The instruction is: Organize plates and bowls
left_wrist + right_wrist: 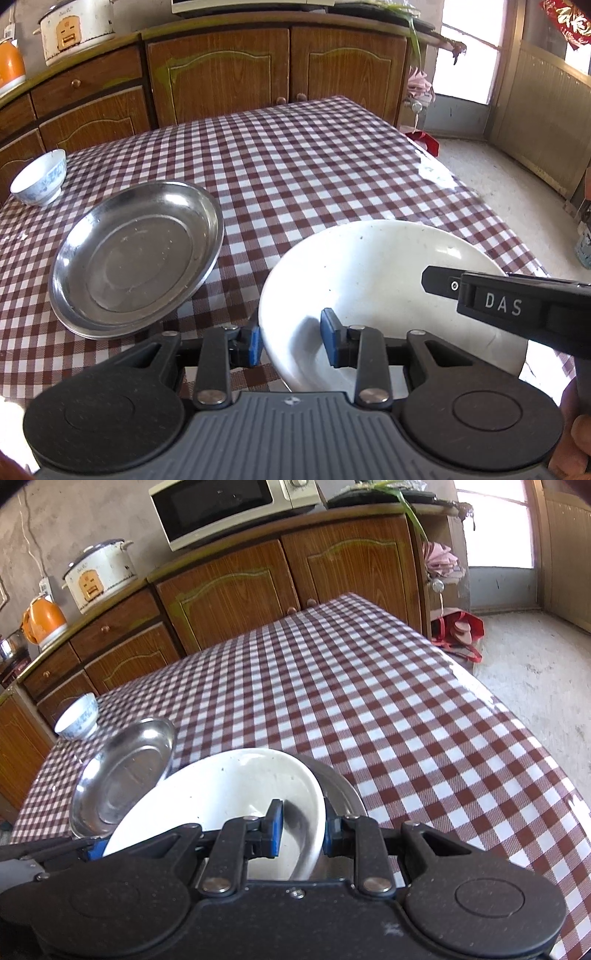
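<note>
A large white bowl is held by both grippers over the checked table. My left gripper is shut on the bowl's near left rim, one blue pad outside and one inside. My right gripper is shut on its right rim and enters the left wrist view as a black finger. Under the white bowl the rim of a steel plate shows; whether they touch I cannot tell. Another steel plate lies to the left. A small blue-and-white bowl stands at the far left edge.
Wooden cabinets run behind the table, carrying a rice cooker, a microwave and an orange kettle. The table's right edge drops to a concrete floor, where a red bag sits.
</note>
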Demonstrator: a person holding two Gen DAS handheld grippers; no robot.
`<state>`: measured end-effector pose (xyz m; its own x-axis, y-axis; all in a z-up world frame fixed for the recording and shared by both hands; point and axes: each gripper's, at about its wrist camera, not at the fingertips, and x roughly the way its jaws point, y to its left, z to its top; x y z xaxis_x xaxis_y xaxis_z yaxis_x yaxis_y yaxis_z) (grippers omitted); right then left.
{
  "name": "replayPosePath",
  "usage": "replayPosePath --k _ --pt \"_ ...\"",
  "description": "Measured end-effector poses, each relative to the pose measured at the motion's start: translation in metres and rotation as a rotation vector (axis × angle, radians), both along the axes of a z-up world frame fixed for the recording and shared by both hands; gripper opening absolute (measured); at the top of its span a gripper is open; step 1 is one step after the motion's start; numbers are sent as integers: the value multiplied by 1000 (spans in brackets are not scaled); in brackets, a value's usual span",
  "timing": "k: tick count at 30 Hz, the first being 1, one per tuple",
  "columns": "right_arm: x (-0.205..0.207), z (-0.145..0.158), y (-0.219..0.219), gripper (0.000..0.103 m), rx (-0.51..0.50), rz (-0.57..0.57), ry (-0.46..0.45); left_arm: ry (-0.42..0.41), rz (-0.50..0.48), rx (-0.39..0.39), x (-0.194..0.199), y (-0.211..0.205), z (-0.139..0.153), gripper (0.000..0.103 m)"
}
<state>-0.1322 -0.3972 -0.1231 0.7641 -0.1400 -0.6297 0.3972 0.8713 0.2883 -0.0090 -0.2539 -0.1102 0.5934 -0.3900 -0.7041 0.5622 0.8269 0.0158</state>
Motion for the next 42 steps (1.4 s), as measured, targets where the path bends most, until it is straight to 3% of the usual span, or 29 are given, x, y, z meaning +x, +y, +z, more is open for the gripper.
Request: replayPosePath --k 6,12,14,18,22,27,31,42 --pt "3 -7 -2 27 19 5 12 -22 -1 18 0 -1 -2 33" --pt "1 -12 -8 25 31 -3 14 -94 -51 64 -10 -10 -6 34" --pt "0 -13 -10 19 30 -3 17 -89 -48 58 -9 -10 -8 34" --pt "-2 -15 -14 18 57 -6 18 -77 -48 35 -7 -6 -6 33" --pt "0 -13 -10 18 18 15 34 -59 -31 18 -4 -3 -4 33" --pt "1 -11 -9 20 15 29 44 -50 -7 0 0 -1 0 33" --pt "0 -5 -9 33 3 39 46 -45 4 -15 2 2 3 33" --pt "-8 20 -13 36 -61 7 -3 -41 34 -68 5 13 15 33"
